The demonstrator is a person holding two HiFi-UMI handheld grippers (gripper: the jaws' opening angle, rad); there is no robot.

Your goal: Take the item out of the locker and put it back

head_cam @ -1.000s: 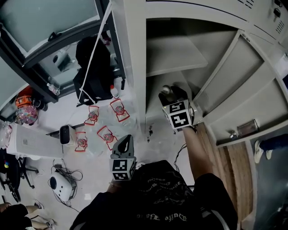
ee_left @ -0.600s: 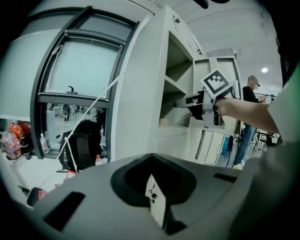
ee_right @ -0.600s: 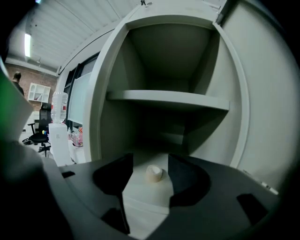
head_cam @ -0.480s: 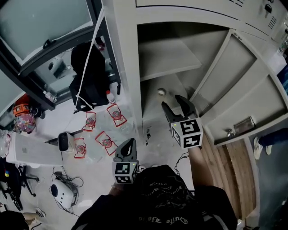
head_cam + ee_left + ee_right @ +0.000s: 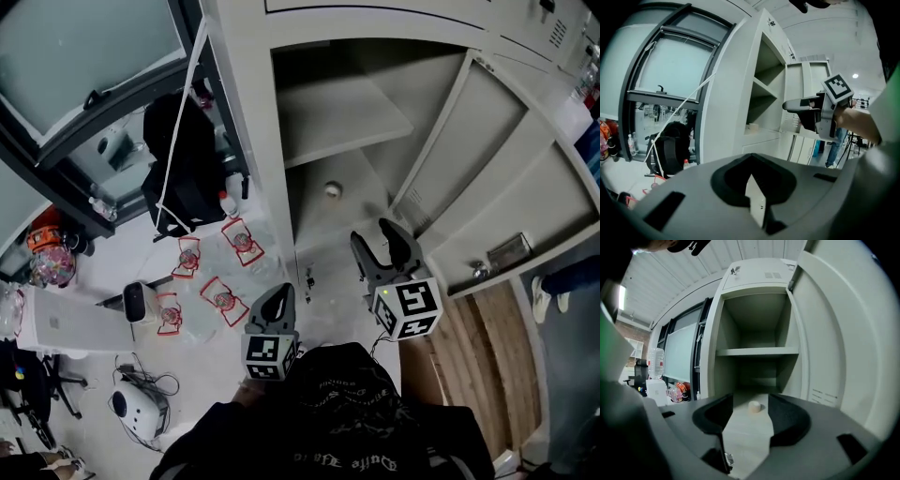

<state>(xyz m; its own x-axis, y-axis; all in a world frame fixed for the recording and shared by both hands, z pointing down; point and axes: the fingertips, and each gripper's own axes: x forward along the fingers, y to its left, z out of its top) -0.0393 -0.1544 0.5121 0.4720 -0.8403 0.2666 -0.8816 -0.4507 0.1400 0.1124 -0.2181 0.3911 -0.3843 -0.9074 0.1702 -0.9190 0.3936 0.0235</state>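
Note:
A small pale round item (image 5: 332,189) lies alone on the bottom shelf of the open grey locker (image 5: 281,141). My right gripper (image 5: 382,242) is open and empty, held outside the locker, in front of and below the item. In the right gripper view the item (image 5: 754,406) shows far ahead, in line with the wide gap of that gripper (image 5: 749,399). My left gripper (image 5: 277,302) hangs low near my body, left of the locker, shut with nothing in it. The left gripper view shows its jaws (image 5: 751,161) together and the right gripper (image 5: 799,105) pointing at the locker.
The locker door (image 5: 497,178) stands swung out to the right. An upper shelf (image 5: 342,117) is bare. A black backpack (image 5: 178,173) leans by the window (image 5: 84,56) on the left. Red-framed objects (image 5: 223,295) and a white device (image 5: 131,405) lie on the floor.
My right gripper has drawn back out of the locker toward me, away from the item, which stays on the shelf. The left gripper has barely moved.

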